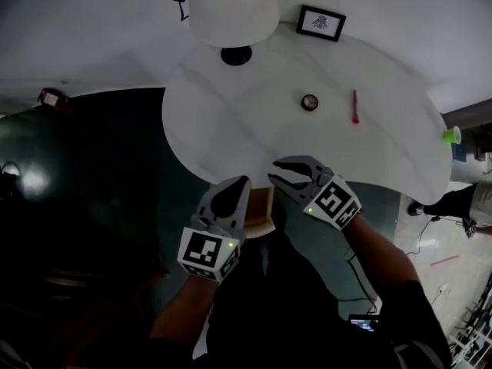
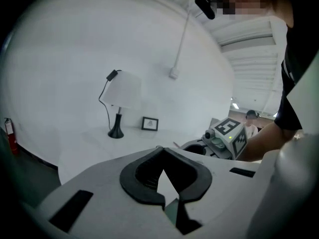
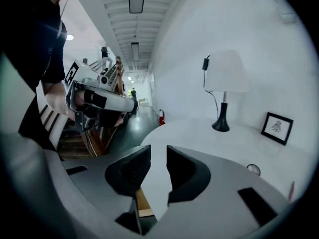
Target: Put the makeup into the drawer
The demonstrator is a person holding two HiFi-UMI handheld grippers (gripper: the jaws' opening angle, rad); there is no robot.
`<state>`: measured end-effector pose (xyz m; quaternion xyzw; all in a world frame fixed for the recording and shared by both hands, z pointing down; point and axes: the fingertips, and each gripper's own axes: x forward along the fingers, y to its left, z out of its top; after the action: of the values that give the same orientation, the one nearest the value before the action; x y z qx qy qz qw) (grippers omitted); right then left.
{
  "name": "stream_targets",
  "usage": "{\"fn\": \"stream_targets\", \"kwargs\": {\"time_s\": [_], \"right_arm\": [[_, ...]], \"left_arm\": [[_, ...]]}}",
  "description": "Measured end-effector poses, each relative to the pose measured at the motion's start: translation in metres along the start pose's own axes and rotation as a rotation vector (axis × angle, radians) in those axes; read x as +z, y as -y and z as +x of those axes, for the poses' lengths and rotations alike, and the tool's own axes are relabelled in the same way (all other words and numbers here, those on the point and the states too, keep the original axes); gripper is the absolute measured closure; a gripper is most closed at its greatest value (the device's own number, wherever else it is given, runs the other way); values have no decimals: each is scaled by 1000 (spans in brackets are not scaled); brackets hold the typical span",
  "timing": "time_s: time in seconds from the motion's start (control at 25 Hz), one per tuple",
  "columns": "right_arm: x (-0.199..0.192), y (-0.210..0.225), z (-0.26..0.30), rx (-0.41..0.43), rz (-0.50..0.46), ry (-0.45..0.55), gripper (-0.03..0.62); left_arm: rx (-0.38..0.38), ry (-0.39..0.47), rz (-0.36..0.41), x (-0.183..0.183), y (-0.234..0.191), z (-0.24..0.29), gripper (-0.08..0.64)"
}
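- Currently the left gripper (image 2: 160, 149) is hovering over the near edge of the table (image 1: 231, 121), jaws clenched tip to tip and gripping nothing.
- The right gripper (image 3: 158, 156) is hanging beside it, just over the same edge. Its jaws are standing a narrow gap apart, with only bare tabletop showing between them, so it is carrying nothing either.
- The makeup is sitting on the table, not in the drawer. A small round compact (image 1: 310, 102) is lying near the middle and a pink pencil (image 1: 355, 106) is lying just to its right, the two close together but apart.
- Both items are lying well beyond the grippers, so neither is being touched.
- A wooden drawer (image 1: 261, 210) is peeking out under the table edge between the two grippers. It is probably pulled out to be ready for drop-offs, though its inside is not showing.
- Both grippers are pointing across the table toward the makeup, likely setting up a reach. The right one is sitting nearer the compact, so it is looking like the one to pick.
- The lamp (image 1: 233, 10) and picture frame (image 1: 321, 23) are standing at the far side, out of the reach path.
- The task is looking barely started, with nothing stowed as far as can be seen.
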<state>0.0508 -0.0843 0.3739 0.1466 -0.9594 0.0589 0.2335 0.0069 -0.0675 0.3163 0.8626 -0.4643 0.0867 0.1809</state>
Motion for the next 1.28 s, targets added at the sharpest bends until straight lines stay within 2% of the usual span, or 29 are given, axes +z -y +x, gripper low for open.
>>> {"fn": "stream_targets", "kwargs": {"time_s": [0.16,0.32,0.6,0.92,1.12,1.16,1.2,1.24,1.28], "right_arm": [[2,48,-26,-91,58,55,561],[-11,101,-41,-163,87,59,575],[-36,177,-51,-243,126,23,575],[-51,208,-47,-225,147,3,575],[-64,216,-37,-199,112,-51,572],[-68,218,-35,-195,111,-66,559],[-71,220,-32,-190,115,-80,463],[-74,222,-30,-183,121,-94,409],[-76,223,-27,-175,124,-106,400]], "left_arm": [[-19,-1,17,18,10,23,549],[-15,-4,11,28,12,47,549],[-32,-6,10,38,16,92,549],[-26,8,33,48,11,142,549],[-31,9,29,48,11,164,549],[-33,7,26,47,11,167,549],[-35,5,24,45,12,170,549],[-35,2,23,44,12,172,549],[-36,-1,23,43,13,174,549]]}}
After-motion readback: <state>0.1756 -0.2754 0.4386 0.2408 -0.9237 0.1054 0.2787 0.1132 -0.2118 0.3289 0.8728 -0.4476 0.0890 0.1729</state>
